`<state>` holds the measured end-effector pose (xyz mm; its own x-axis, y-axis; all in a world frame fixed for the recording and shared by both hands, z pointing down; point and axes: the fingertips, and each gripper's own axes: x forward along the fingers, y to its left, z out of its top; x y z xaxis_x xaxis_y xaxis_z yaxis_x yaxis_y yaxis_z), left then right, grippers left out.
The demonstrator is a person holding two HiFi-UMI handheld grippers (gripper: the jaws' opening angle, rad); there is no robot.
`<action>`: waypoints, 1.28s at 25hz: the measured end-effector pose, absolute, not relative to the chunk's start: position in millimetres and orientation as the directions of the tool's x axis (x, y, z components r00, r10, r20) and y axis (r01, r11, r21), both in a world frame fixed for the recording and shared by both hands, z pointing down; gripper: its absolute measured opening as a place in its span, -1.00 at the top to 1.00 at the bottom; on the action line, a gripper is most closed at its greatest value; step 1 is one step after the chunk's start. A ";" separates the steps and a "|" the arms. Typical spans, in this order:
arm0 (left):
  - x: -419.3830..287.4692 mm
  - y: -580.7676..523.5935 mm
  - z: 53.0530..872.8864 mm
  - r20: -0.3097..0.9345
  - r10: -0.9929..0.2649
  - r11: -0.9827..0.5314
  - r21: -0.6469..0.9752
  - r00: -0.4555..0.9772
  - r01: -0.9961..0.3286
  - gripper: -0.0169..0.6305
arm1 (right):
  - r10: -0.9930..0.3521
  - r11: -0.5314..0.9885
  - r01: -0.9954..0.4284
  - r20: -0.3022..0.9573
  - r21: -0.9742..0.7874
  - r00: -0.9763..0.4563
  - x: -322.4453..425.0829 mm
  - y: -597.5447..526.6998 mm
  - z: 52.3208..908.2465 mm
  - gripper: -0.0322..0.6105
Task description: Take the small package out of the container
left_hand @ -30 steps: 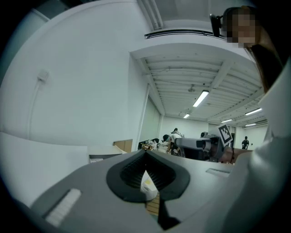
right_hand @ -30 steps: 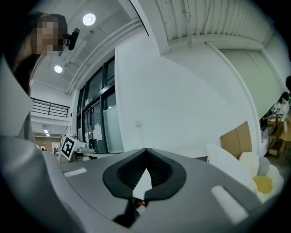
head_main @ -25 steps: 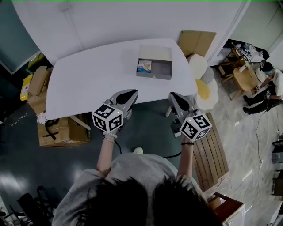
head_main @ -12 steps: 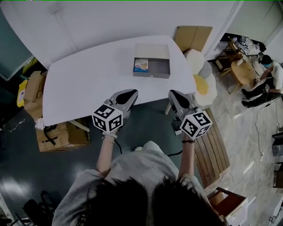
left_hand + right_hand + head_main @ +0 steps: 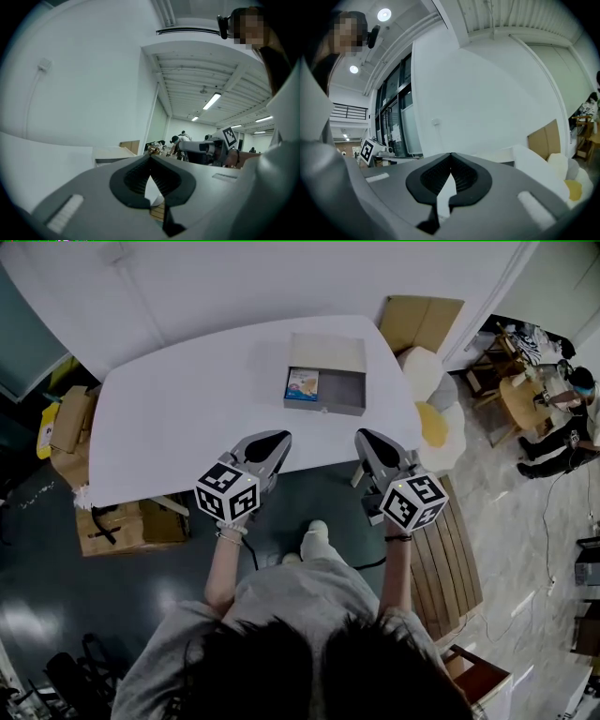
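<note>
One white table with container, on dark floor.

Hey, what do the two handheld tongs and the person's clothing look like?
The left tongs and right tongs are grey tapering shells with dark ribbed pads. Each carries a white cube of black square markers. The person wears a grey short-sleeved shirt.

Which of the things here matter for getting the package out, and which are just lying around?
For the job: small package; container holding it; left tongs and right tongs, both shut and empty.

Lying about: cardboard boxes on the floor; slatted wooden bench.
</note>
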<state>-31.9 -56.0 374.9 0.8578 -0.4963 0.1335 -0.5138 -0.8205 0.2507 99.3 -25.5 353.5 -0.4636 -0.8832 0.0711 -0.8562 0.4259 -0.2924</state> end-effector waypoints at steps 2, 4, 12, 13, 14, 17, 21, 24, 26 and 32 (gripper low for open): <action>-29.7 -68.7 375.0 0.134 -0.511 -0.811 0.252 0.849 -0.528 0.98 | -0.876 0.438 -0.850 0.074 -0.294 -0.477 102.4 -39.4 354.4 0.86; -26.3 -81.1 375.3 0.134 -0.520 -0.804 0.255 0.843 -0.537 0.98 | -0.870 0.448 -0.844 0.074 -0.297 -0.488 106.0 -53.2 355.1 0.86; -10.7 -113.5 373.9 0.137 -0.552 -0.779 0.267 0.822 -0.568 0.98 | -0.846 0.480 -0.821 0.085 -0.308 -0.526 120.1 -94.0 355.6 0.86; -9.2 -116.9 373.7 0.138 -0.556 -0.776 0.268 0.820 -0.571 0.98 | -0.843 0.484 -0.819 0.088 -0.309 -0.531 121.4 -98.1 355.9 0.86; -7.9 -120.2 373.9 0.140 -0.559 -0.773 0.269 0.817 -0.575 0.98 | -0.840 0.488 -0.816 0.090 -0.310 -0.536 122.6 -102.3 356.3 0.86; -4.5 -128.9 374.9 0.143 -0.573 -0.762 0.270 0.807 -0.589 0.98 | -0.829 0.500 -0.806 0.093 -0.316 -0.551 126.1 -112.8 358.2 0.86; -1.0 -140.2 374.9 0.143 -0.588 -0.750 0.272 0.796 -0.603 0.98 | -0.817 0.514 -0.795 0.099 -0.322 -0.568 129.8 -124.2 360.7 0.86; 3.8 -147.8 376.0 0.145 -0.597 -0.742 0.275 0.789 -0.612 0.98 | -0.807 0.524 -0.788 0.107 -0.324 -0.581 132.7 -132.4 362.9 0.86; 7.4 -152.0 378.0 0.147 -0.601 -0.736 0.279 0.785 -0.616 0.98 | -0.800 0.531 -0.783 0.115 -0.324 -0.589 134.4 -137.4 365.4 0.86; 5.5 -162.3 389.6 0.171 -0.617 -0.713 0.291 0.768 -0.638 0.98 | -0.782 0.538 -0.772 0.141 -0.339 -0.607 133.9 -152.5 379.3 0.86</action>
<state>5.5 -162.3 389.6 0.7682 -0.6170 0.1708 -0.6376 -0.7133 0.2909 133.9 -152.5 379.3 -0.6070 -0.7820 0.1413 -0.7718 0.5378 -0.3392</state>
